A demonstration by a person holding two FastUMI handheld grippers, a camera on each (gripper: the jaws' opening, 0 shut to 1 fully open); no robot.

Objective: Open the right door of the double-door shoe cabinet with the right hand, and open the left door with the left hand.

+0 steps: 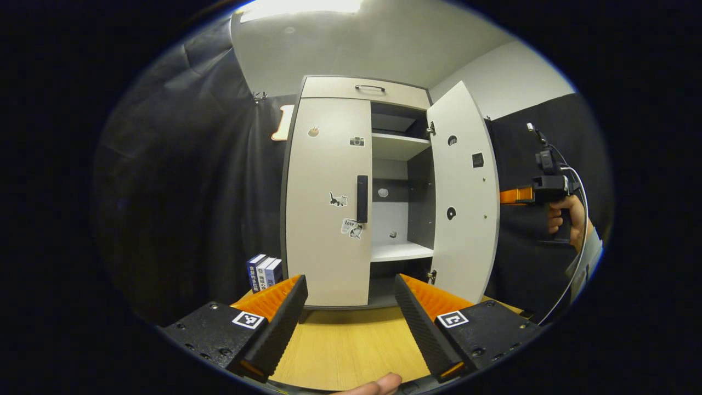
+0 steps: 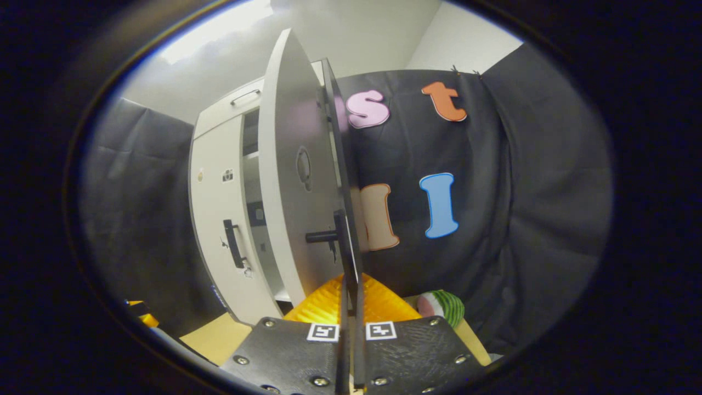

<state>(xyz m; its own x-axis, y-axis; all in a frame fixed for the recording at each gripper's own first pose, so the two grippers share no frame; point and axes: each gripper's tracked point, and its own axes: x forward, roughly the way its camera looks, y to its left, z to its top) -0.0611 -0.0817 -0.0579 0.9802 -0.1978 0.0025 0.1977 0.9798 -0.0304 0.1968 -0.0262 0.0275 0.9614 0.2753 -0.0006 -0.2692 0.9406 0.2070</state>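
tall white double-door shoe cabinet [image 1: 351,192] sits on the light wood table [image 1: 351,345] | right door [image 1: 463,192] swung open, right claw [image 2: 351,307] clamped on its edge | left door [image 1: 329,203] shut, left claw [image 1: 351,323] spread apart, hanging back from its black handle [image 1: 362,198]

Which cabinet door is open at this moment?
The right door, swung outward exposing the shelves; the left door, bearing stickers, sits closed.

Wood table [image 1: 351,345] at lower centre carries the cabinet [image 1: 329,197]; small boxes [image 1: 264,271] stand just left of its base. Right gripper view: striped ball [image 2: 441,307] on the table, lower right.
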